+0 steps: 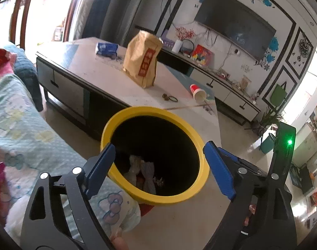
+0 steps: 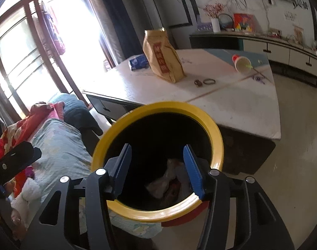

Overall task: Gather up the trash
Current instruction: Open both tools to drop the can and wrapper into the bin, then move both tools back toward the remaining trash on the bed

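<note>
A yellow-rimmed trash bin (image 1: 116, 123) (image 2: 218, 137) stands beside the low table, with crumpled wrappers (image 1: 145, 171) (image 2: 169, 179) at its dark bottom. My left gripper (image 1: 159, 156) hovers wide open over the bin mouth, its blue pads either side of the rim. My right gripper (image 2: 157, 156) also hangs open above the bin, empty. On the table stand a brown paper bag (image 1: 142, 59) (image 2: 162, 56), a tipped red-and-white paper cup (image 1: 197, 92) (image 2: 242, 62) and a blue tissue pack (image 1: 106, 49) (image 2: 138, 62).
The low white table (image 1: 96, 68) (image 2: 231, 104) also carries a small ring and a dark scrap (image 1: 169, 98) (image 2: 205, 81). A sofa with a patterned blanket (image 1: 23, 129) (image 2: 60, 145) lies at the left. A TV cabinet (image 1: 225, 87) lines the far wall.
</note>
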Tool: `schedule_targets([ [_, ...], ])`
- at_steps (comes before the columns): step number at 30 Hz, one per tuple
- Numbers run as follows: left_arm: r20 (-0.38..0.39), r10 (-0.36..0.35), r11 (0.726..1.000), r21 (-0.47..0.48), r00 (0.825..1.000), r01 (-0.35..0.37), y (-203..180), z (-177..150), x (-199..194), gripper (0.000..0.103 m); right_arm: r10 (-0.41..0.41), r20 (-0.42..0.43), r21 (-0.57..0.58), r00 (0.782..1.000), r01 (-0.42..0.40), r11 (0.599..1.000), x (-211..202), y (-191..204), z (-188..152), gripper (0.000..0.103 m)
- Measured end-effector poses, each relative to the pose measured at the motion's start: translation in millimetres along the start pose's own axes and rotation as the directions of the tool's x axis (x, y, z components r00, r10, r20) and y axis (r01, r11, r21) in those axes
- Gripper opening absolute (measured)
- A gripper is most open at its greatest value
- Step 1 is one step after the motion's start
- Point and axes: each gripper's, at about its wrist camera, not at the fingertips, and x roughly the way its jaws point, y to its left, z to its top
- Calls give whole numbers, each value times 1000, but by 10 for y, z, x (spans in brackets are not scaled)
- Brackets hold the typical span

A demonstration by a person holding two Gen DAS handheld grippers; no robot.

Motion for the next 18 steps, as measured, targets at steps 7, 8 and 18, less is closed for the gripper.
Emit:
schedule_targets([
  [7,55,45,999,-3,997,-45,36,-19,-314,86,37,43,-40,998,-35,999,-202,223,37,59],
  [8,63,53,999,-5,997,-53,44,-17,-359,86,39,47,-45,998,-37,998,-228,254,39,59],
  [18,147,126,992,-4,981,-127,117,-21,-776,87,88,76,-101,993,-80,992,-432,597,21,67],
])
